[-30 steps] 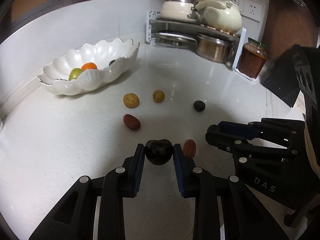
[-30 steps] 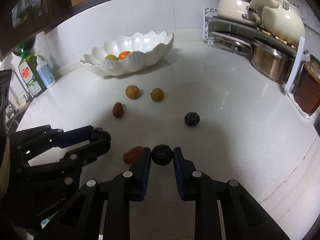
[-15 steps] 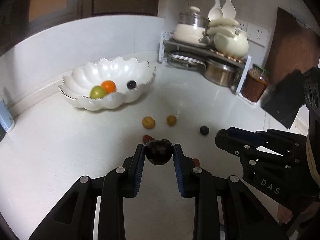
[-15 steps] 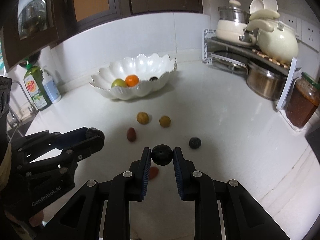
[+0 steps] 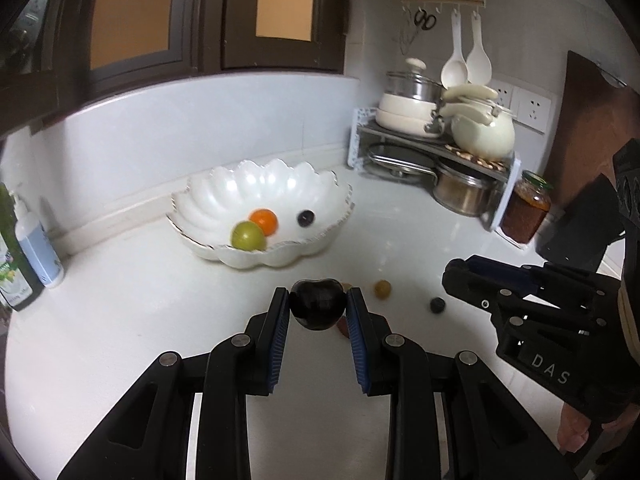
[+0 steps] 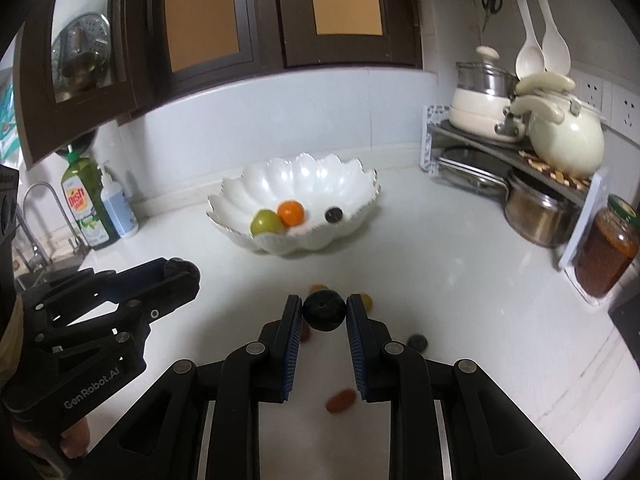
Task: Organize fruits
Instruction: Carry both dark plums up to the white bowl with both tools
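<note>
Left gripper [image 5: 318,311]: pads pinching dark plum [image 5: 318,309] at widest sides, held off counter.
Right gripper [image 6: 324,314]: pads pinching dark round fruit [image 6: 324,313] likewise.
Bowl [image 6: 294,176]: ahead of both fingertips, holds three fruits.
Handling, judged: light, smooth, bruisable, may slip; grip gently across middle.
Loose fruits on counter beneath fingers.

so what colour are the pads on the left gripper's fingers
Blue pads, clearest in the left wrist view.
</note>
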Tool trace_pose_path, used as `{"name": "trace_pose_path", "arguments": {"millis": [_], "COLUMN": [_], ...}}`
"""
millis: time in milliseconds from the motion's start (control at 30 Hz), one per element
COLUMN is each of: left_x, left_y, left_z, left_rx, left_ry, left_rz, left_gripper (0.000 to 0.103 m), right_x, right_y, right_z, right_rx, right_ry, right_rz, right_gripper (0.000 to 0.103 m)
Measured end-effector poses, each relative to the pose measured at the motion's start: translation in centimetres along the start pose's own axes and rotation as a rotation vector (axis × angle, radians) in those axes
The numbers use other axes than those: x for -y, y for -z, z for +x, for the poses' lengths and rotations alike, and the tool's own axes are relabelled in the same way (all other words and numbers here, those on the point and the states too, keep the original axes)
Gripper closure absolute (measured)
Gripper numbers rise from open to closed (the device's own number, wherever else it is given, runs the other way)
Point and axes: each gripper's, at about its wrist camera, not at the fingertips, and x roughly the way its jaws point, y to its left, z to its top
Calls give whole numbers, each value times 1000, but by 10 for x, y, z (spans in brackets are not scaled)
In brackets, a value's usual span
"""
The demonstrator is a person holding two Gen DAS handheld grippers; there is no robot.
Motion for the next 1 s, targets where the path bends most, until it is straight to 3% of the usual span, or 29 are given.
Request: {"name": "trace_pose_path", "arguments": {"millis": [600,1000], "left_x": [-56,-87], "left_y": [-46,-78], "left_z": [-16,6], "left_rx": [123,125], "left_ry": [-80,-71], "left_rz": [27,31], "left_gripper": [74,74], "right_x": [-40,-52], "right_y": [-56,-91], "right_z": [14,43], "right_rx": [104,108], "right_ry": [21,48], "right_rz": [-5,3], "right_gripper": [79,79]}}
